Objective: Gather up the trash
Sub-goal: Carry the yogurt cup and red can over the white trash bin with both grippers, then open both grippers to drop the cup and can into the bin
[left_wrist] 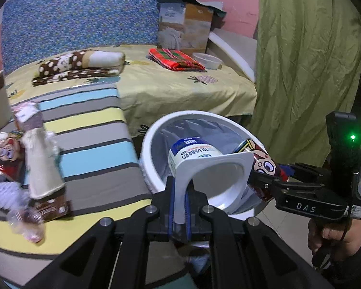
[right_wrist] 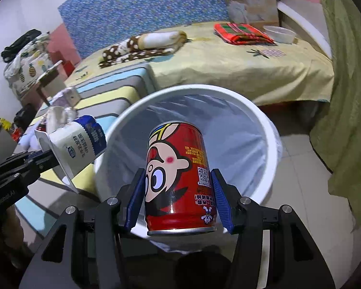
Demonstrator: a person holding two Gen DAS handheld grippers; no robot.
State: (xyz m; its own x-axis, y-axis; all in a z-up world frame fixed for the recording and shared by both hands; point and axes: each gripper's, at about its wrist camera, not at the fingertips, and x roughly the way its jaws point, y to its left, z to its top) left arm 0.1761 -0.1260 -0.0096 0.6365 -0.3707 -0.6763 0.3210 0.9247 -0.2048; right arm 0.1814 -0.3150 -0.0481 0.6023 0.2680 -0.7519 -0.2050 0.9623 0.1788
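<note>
1. Landmark: the trash bin (right_wrist: 272, 144) stands on the floor.
2. The yogurt cup (right_wrist: 77, 149) hangs over the bin's left rim.
3. The can (right_wrist: 178, 175) hangs over the bin's near rim.
4. The bed (right_wrist: 228, 67) lies behind the bin.
5. The striped bench (left_wrist: 96, 130) lies left of the bin.

Open bin mouth (right_wrist: 264, 130) below, unobstructed

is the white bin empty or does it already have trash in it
Empty, as far as shown: in the right wrist view the white bin shows only bare liner; the red can is clamped in the right hand-held gripper above it.
</note>
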